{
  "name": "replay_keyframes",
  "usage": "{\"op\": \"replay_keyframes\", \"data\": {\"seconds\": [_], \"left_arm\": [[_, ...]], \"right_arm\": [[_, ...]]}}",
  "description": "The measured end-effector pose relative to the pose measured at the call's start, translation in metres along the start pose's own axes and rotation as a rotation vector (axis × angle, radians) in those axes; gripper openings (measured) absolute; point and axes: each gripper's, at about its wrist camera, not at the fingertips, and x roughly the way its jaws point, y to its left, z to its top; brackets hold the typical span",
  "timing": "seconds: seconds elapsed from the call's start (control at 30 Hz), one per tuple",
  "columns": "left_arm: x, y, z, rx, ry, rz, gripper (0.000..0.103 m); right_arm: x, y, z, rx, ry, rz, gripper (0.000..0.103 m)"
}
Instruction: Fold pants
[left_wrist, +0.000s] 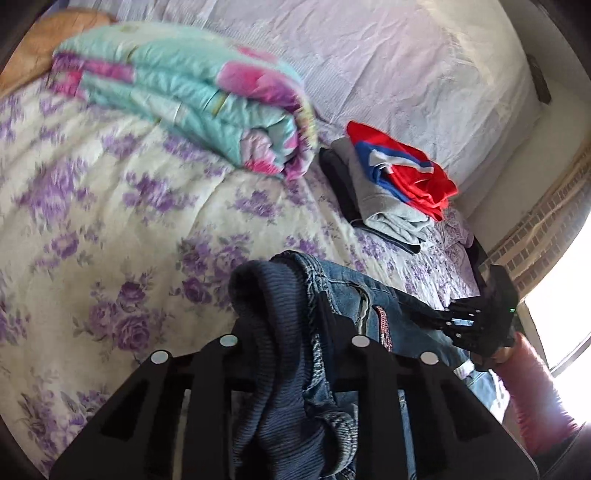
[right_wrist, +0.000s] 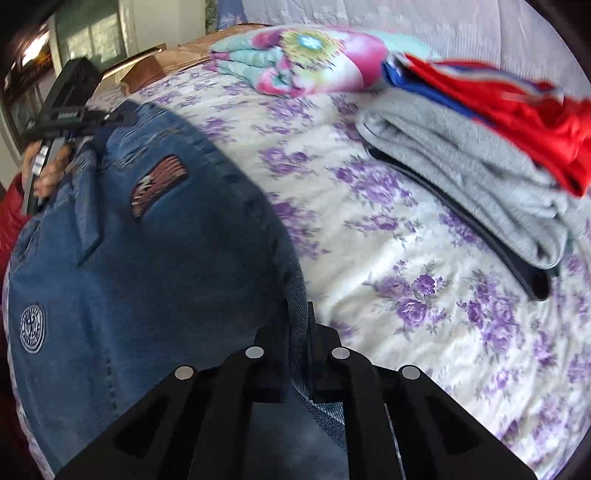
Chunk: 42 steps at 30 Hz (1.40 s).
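We are at the start of a fold — we hold the pants up over the bed, one end in each gripper. The left gripper pinches the dark waistband, bunched between its fingers. The right gripper pinches a thin denim edge. Next, we think, we should lay them flat on the bed — near the folded clothes pile, not on it.

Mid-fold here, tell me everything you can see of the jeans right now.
The jeans are blue denim, faded in places, with a dark ribbed knit waistband, a round white badge and a frayed red-and-white patch. They hang stretched between both grippers above the floral bedspread. The left gripper has its jaws shut on the bunched waistband; the right gripper pinches a stitched denim edge.
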Motion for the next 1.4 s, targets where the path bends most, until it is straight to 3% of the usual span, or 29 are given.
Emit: {"op": "replay_keyframes", "data": {"seconds": [0.2, 0.3, 0.4, 0.43, 0.47, 0.53, 0.6, 0.67, 0.83, 0.9, 0.97, 1.03, 1.1, 1.13, 1.17, 1.3, 1.4], "left_arm": [[-0.056, -0.033, -0.017, 0.122, -0.159, -0.031, 0.022], [-0.083, -0.043, -0.038, 0.124, -0.182, -0.058, 0.022], [-0.110, -0.049, -0.076, 0.124, -0.161, -0.070, 0.025], [-0.115, -0.048, -0.087, 0.110, -0.148, -0.067, 0.033], [-0.122, -0.044, -0.101, 0.069, -0.131, -0.050, 0.048], [-0.129, -0.027, -0.123, -0.063, -0.083, -0.018, 0.062], [-0.134, -0.010, -0.144, -0.227, -0.019, -0.050, 0.062], [-0.145, -0.006, -0.161, -0.332, -0.007, -0.083, 0.063], [-0.158, -0.025, -0.163, -0.413, -0.053, -0.149, 0.076], [-0.154, -0.040, -0.152, -0.372, -0.067, -0.112, 0.081], [-0.147, -0.047, -0.141, -0.352, -0.076, -0.014, 0.081], [-0.134, -0.046, -0.133, -0.366, -0.062, 0.009, 0.080], [-0.122, -0.042, -0.128, -0.360, -0.044, 0.054, 0.059], [-0.119, -0.041, -0.127, -0.352, -0.040, 0.084, 0.036], [-0.118, -0.041, -0.128, -0.341, -0.046, 0.096, 0.023], [-0.130, -0.050, -0.143, -0.262, -0.064, 0.122, 0.020], [-0.121, -0.032, -0.156, -0.260, -0.011, 0.138, 0.019]], "right_arm": [[-0.091, 0.056, -0.015, -0.019, -0.125, -0.099, 0.006], [-0.128, 0.103, -0.043, -0.070, -0.164, -0.140, 0.006], [-0.135, 0.142, -0.080, -0.065, -0.162, -0.099, 0.006], [-0.134, 0.153, -0.096, -0.067, -0.146, -0.089, 0.006], [-0.125, 0.165, -0.112, -0.087, -0.128, -0.097, 0.006], [-0.104, 0.179, -0.127, -0.105, -0.097, -0.111, 0.006], [-0.088, 0.183, -0.140, -0.093, -0.086, -0.120, 0.007], [-0.084, 0.183, -0.143, -0.083, -0.113, -0.128, 0.007], [-0.078, 0.186, -0.148, -0.084, -0.156, -0.141, 0.008], [-0.077, 0.191, -0.149, -0.101, -0.159, -0.169, 0.009], [-0.078, 0.195, -0.152, -0.109, -0.161, -0.184, 0.009], [-0.081, 0.197, -0.155, -0.102, -0.164, -0.185, 0.009], [-0.083, 0.196, -0.155, -0.096, -0.165, -0.177, 0.009], [-0.083, 0.196, -0.155, -0.095, -0.167, -0.176, 0.009], [-0.084, 0.196, -0.155, -0.096, -0.172, -0.178, 0.009], [-0.089, 0.200, -0.159, -0.108, -0.192, -0.199, 0.009], [-0.085, 0.202, -0.159, -0.120, -0.171, -0.204, 0.009]]}}
